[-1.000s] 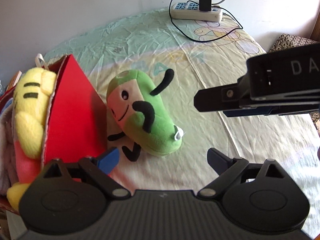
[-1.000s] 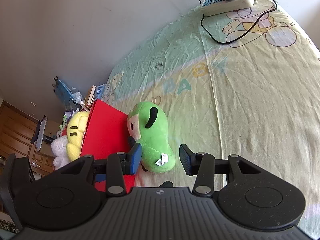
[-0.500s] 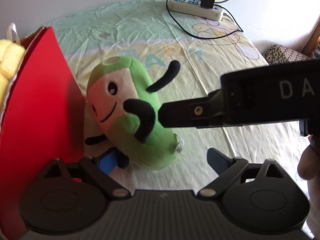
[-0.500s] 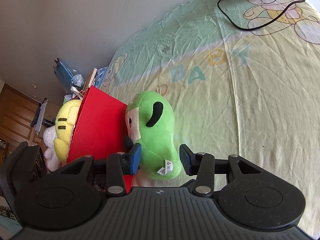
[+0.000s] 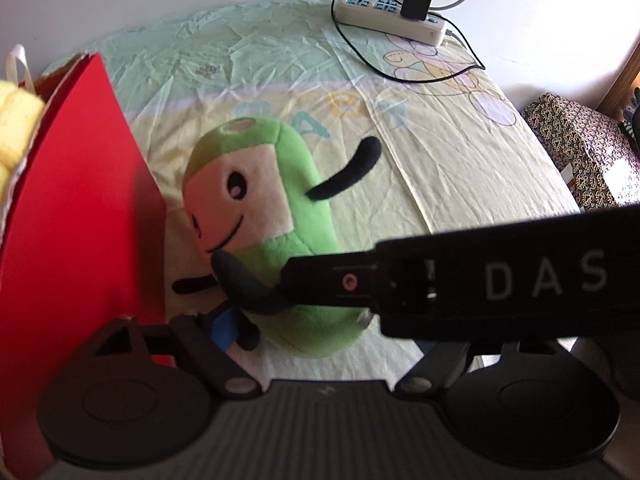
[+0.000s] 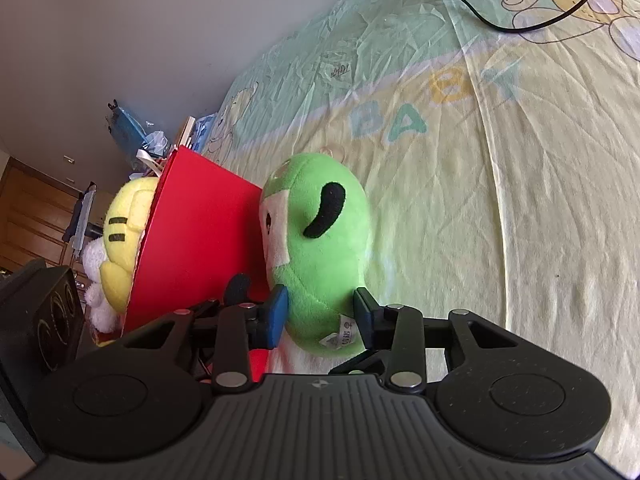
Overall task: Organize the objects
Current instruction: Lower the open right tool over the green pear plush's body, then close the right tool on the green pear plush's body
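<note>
Right wrist view: right gripper [image 6: 320, 314], fingers open around the lower end of the green plush toy [image 6: 320, 240], centre frame.
Toy: lies on bedsheet [image 6: 500, 200] against red bag [image 6: 196, 240].
Left gripper [image 5: 320, 336]: fingers spread, low centre.

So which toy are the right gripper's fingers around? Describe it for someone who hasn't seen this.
On the pale cartoon-print bedsheet, find the red bag holding a yellow plush. The green plush lies on the sheet against the bag's outer side: bean-shaped, cream face, thin black limbs.
</note>
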Tool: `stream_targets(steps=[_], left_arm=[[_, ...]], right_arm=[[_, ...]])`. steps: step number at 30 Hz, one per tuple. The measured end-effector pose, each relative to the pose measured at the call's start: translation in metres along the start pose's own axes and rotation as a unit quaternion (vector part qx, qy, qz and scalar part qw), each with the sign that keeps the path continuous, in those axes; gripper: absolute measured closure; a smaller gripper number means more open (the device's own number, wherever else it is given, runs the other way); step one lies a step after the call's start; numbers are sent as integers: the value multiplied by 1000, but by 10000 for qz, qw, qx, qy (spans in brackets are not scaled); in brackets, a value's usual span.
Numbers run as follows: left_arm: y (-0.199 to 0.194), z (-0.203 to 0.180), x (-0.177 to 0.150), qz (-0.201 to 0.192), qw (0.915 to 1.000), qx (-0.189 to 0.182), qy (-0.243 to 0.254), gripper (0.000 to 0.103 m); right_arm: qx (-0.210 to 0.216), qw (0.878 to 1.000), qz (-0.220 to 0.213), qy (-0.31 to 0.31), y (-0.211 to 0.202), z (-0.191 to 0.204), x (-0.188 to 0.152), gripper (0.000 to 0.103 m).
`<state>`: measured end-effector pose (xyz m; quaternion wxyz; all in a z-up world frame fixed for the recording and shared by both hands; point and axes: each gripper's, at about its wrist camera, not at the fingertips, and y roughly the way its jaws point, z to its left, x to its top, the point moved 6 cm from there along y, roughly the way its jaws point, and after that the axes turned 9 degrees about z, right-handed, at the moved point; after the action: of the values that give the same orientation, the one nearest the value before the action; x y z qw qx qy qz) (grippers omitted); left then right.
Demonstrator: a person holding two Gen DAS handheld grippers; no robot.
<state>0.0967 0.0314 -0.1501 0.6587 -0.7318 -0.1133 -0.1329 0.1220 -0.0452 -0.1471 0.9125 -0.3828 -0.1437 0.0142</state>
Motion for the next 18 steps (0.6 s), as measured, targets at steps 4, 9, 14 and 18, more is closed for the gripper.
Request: stream_targets(steps=[4, 9, 14, 18], left_arm=[[-5, -11, -8, 61, 9998, -194, 37, 21], [-13, -31, -22, 108, 9987, -457, 176, 21], [-20, -52, -36, 189, 9974, -488, 489, 21], [-23, -65, -48, 255, 9963, -503, 644, 21]], right_arm=[[-133, 9999, 14, -37, -10, 0, -15, 64], [-254, 9996, -45, 97, -30, -3, -33, 63], [-490, 9987, -78, 67, -40, 0, -56, 63], [-518, 9983, -129, 224, -47, -4, -70, 63]])
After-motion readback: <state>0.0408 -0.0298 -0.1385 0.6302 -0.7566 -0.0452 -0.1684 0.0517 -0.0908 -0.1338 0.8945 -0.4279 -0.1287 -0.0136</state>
